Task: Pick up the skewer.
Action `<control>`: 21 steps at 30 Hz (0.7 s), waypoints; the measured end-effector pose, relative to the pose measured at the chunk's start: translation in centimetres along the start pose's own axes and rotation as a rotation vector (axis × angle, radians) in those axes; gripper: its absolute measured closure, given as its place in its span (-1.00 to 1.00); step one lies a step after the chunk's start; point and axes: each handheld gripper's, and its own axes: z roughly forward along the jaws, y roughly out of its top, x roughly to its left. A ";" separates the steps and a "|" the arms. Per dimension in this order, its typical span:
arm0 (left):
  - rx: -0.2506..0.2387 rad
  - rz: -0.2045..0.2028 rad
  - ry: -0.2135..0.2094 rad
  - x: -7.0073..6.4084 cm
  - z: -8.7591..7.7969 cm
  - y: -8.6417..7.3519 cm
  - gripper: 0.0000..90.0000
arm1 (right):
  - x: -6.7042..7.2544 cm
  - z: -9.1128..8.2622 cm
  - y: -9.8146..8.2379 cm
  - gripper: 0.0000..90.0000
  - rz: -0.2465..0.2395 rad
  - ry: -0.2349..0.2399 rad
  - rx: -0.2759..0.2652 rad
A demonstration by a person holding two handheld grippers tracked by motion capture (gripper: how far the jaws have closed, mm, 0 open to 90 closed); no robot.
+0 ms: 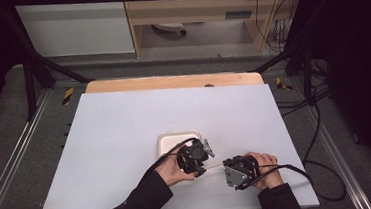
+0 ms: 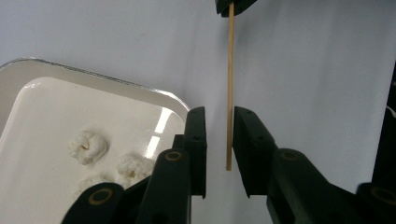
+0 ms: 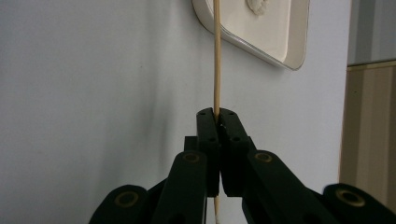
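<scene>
Right claw (image 3: 217,114) was clamped on the thin wooden stick (image 3: 216,56), which ran straight ahead from its tips toward the left claw (image 2: 219,135). Left claw stood narrowly parted, stick's free end between the jaws, untouched. Tray (image 2: 93,77) of dough lumps (image 2: 88,147) just beside it.

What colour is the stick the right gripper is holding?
Pale tan, like bare wood; the stick shows best in the right gripper view, pinched in the right gripper.
</scene>
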 end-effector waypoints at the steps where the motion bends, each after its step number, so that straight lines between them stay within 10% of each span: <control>1: 0.005 -0.002 -0.004 0.0 0.1 0.1 0.75 | 0.0 0.0 0.1 0.98 -0.009 0.004 0.005; 21: 0.089 0.026 0.048 -0.9 1.2 0.9 0.97 | -0.1 0.0 0.6 0.89 -0.019 -0.019 0.009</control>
